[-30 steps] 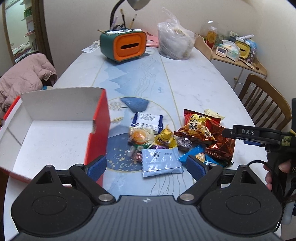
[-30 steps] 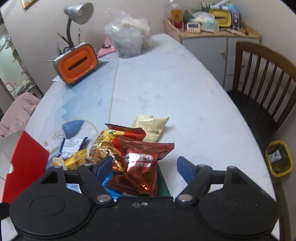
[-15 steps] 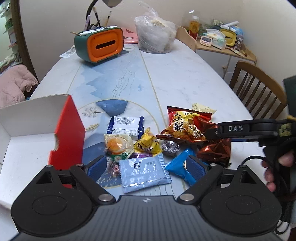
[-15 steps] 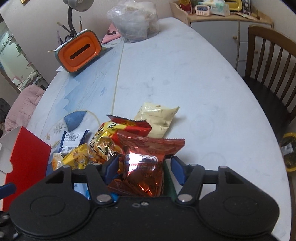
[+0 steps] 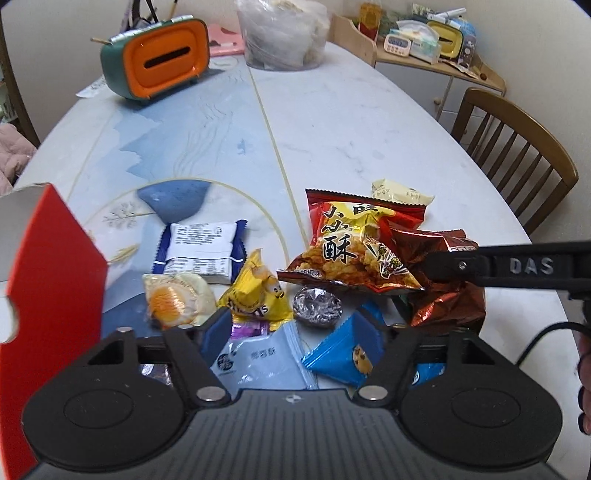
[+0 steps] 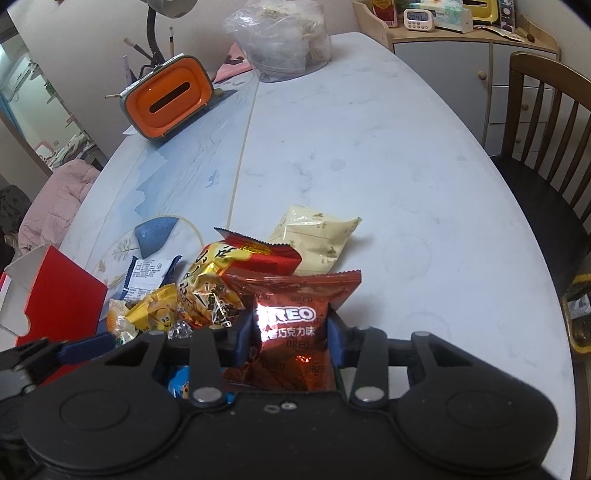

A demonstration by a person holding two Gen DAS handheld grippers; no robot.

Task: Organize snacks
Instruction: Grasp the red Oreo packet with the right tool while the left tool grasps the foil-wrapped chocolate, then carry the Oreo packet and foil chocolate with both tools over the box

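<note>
A pile of snack packs lies on the white table. My right gripper is shut on the red-brown Oreo pack, its blue pads pressing both sides; the pack also shows in the left wrist view. My left gripper is open above a pale blue pack and a blue cookie pack. A red-yellow crisps bag, yellow candy bag, white-blue pack and cream pack lie around. The red and white box stands at left.
An orange and green tissue box and a clear plastic bag sit at the table's far end. A wooden chair stands at right, a cluttered cabinet behind it. A pink coat lies at left.
My right gripper closed its fingers onto the Oreo pack. My left gripper moved right and forward over the snack pile, so the box slid to the view's left edge.
</note>
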